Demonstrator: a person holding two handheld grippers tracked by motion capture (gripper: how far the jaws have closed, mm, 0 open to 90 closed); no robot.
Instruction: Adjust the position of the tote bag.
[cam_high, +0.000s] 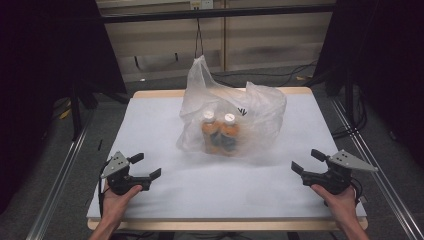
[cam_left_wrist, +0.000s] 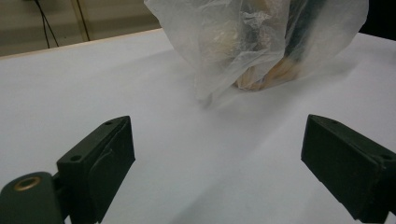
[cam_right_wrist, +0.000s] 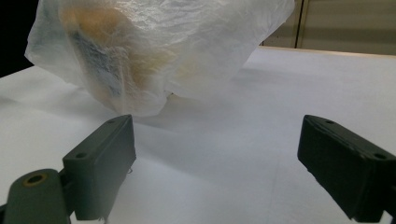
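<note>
My left claw (cam_high: 148, 166) and right claw (cam_high: 306, 161) rest wide open and empty on the counter (cam_high: 155, 120), flanking the plastic bag (cam_high: 260, 107) of two bottles (cam_high: 220, 131).

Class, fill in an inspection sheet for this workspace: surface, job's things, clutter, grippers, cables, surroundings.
Surface: white table top, wooden edge, bare around the bag.
Job's things: translucent plastic bag mid-table; two white-capped orange bottles upright side by side inside.
Clutter: nothing seen.
Grippers: left gripper and right gripper both open, nothing between the jaws, near the front corners, apart from the bag.
Cables: black cables on the floor behind the table.
Surroundings: dark curtains at both sides, pale wall panels behind.
</note>
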